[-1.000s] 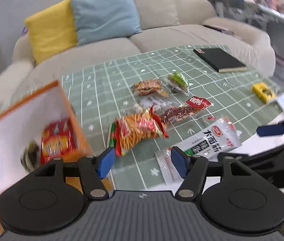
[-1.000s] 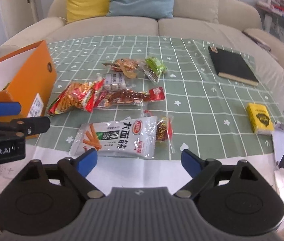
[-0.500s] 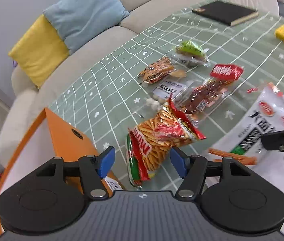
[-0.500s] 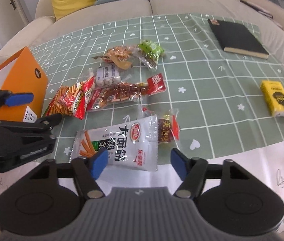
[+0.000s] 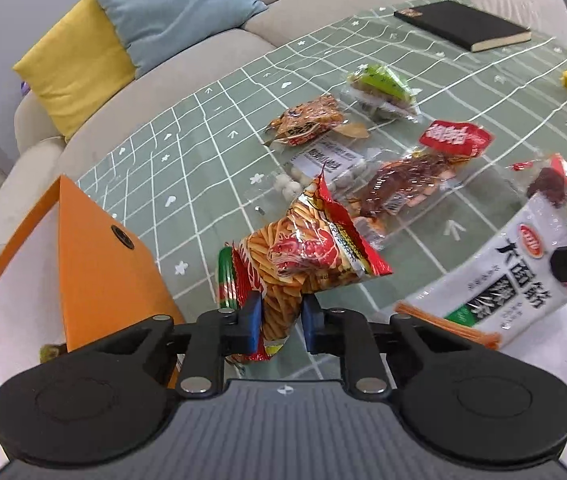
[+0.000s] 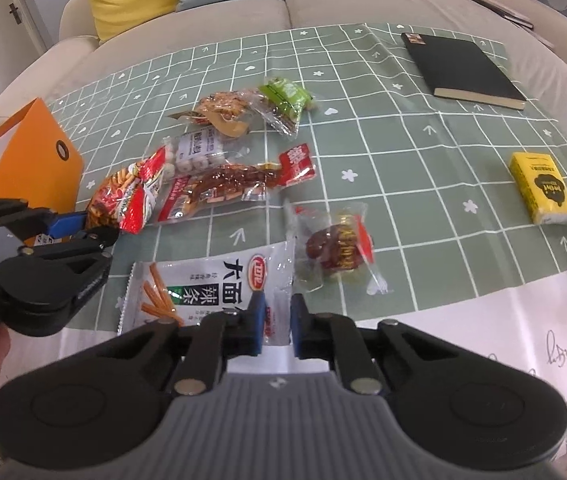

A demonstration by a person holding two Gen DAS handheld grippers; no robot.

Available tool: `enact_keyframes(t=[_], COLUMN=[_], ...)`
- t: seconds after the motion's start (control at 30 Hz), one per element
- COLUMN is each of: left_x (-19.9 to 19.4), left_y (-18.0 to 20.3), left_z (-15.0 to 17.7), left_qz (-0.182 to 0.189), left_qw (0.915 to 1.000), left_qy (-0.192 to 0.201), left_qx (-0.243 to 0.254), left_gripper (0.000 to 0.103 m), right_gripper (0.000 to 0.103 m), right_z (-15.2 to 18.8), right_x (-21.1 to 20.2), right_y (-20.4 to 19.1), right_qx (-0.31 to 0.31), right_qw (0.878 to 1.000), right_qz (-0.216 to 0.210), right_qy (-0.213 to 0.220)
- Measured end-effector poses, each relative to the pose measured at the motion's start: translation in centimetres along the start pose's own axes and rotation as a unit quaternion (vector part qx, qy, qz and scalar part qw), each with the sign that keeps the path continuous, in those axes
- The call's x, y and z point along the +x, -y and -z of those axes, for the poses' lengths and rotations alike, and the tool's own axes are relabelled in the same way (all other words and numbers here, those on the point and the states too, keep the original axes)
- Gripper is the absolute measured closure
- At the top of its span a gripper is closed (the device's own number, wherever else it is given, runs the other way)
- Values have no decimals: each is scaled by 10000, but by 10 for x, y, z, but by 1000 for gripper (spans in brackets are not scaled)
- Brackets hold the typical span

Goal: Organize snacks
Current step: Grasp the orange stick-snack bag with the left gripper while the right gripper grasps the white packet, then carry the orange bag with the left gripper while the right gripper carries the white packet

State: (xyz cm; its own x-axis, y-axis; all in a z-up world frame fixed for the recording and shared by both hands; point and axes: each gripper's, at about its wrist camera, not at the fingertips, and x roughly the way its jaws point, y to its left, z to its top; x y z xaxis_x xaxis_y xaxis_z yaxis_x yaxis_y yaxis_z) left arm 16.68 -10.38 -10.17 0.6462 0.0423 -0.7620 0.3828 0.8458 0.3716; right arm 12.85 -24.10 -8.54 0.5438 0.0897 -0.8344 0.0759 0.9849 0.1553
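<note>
The left gripper [image 5: 281, 322] is closing its two blue pads on the near end of the red bag of stick snacks [image 5: 303, 256], and the pads are pressing the bag from both sides, so the bag is standing up a little from the green checked cloth [image 5: 211, 136]. This bag is lying just beside the orange box [image 5: 99, 272], on its right side, and in the right wrist view the same gripper [image 6: 83, 226] is showing at the corner of the orange box [image 6: 35, 168] with the red bag [image 6: 127, 196] between its fingers. The right gripper [image 6: 276, 326] is almost closed too, and its pads are gripping the near edge of the white bag with black letters [image 6: 219, 292], which is lying further from the orange box, at the near border of the cloth. In the left wrist view this white bag [image 5: 515, 276] is lifting at one end, with a black finger of the right gripper touching it. Behind the red bag, further from the box, the clear pack of dark red strips [image 6: 231, 184] is touching it, and the pack of white balls [image 6: 197, 152] is lying just behind that one. The small brown pack [image 6: 223, 110] and the green pack [image 6: 283, 98] are lying side by side further back. The pack with a dark red fruit [image 6: 337, 248] is resting just beside the white bag. Well apart from the box, the black notebook [image 6: 463, 68] and the yellow packet [image 6: 543, 188] are lying on the cloth.
</note>
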Motion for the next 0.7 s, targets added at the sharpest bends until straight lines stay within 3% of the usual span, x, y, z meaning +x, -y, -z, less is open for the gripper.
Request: enact_keyframes(t=[0.4, 0.7], left_x=[-51, -71], left_y=[15, 12], left_z=[40, 75], left_qz=[597, 692], left_qw=[9973, 9954], left_qy=[-93, -296], left_qx=[-406, -602], left_gripper=[82, 84], right_gripper=[102, 101], right_z=[29, 54], right_x=[-16, -30], right_y=[-8, -20], right_qx=[-371, -493], right_qw=[9992, 9983], right_qz=[124, -82], right_qy=[-94, -310])
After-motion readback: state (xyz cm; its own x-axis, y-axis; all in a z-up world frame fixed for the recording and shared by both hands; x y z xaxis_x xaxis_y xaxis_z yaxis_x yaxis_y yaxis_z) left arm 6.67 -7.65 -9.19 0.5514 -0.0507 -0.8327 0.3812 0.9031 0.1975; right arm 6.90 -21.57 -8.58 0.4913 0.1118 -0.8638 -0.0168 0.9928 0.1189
